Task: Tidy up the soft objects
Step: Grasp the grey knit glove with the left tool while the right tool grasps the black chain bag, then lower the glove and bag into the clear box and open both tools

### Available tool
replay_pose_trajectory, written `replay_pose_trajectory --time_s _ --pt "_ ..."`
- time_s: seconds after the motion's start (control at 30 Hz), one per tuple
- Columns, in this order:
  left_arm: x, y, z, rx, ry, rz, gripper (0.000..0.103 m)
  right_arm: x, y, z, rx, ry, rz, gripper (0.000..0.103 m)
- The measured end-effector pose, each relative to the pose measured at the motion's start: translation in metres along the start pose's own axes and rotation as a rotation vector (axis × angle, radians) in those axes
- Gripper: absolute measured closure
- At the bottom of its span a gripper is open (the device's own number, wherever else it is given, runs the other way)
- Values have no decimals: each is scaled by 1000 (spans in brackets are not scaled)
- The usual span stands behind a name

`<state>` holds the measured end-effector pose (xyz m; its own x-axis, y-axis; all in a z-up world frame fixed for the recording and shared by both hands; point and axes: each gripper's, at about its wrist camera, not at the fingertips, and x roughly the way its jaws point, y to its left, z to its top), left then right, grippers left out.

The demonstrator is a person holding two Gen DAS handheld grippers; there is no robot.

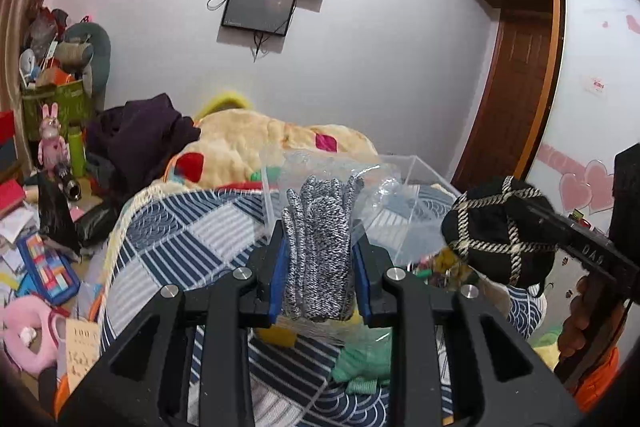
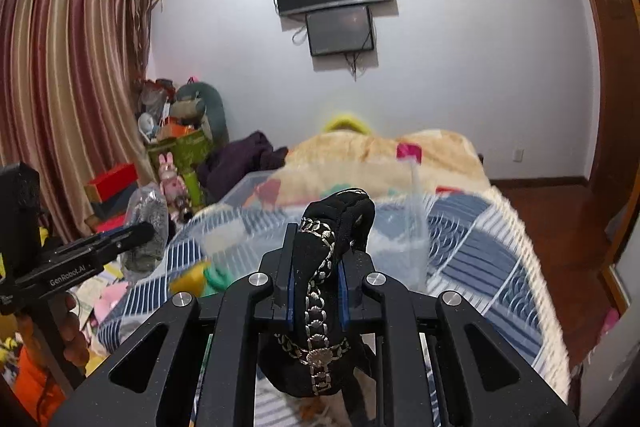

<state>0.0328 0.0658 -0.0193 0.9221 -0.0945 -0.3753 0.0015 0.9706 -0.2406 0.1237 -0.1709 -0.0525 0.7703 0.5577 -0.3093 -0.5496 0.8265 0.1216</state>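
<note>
My left gripper (image 1: 319, 247) is shut on a pair of grey speckled knit gloves in a clear plastic bag (image 1: 320, 239), held upright above the bed; the bag also shows in the right wrist view (image 2: 146, 227). My right gripper (image 2: 316, 267) is shut on a black soft cap with cream woven stripes (image 2: 320, 287), which also shows at the right of the left wrist view (image 1: 500, 231). A clear plastic box (image 1: 404, 187) stands on the bed just beyond both grippers. A green knit item (image 1: 360, 363) and a yellow item (image 1: 276, 337) lie on the quilt below the left gripper.
The bed has a blue and white patterned quilt (image 1: 180, 239) and a beige blanket (image 1: 248, 143) with dark clothes (image 1: 144, 135) behind. Cluttered floor and bags are at the left (image 1: 44, 267). A wardrobe (image 1: 592, 87) stands right; wood floor shows beside the bed (image 2: 560, 227).
</note>
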Motion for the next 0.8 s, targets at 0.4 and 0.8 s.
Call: replay_pose_trajectory --time_s 0.4,0.8 --pt "43 2 45 31 58 -13 74 37 2 48 -83 -8 -16 89" --pt "113 -11 52 111 181 92 74 108 -3 40 -107 186 27 89"
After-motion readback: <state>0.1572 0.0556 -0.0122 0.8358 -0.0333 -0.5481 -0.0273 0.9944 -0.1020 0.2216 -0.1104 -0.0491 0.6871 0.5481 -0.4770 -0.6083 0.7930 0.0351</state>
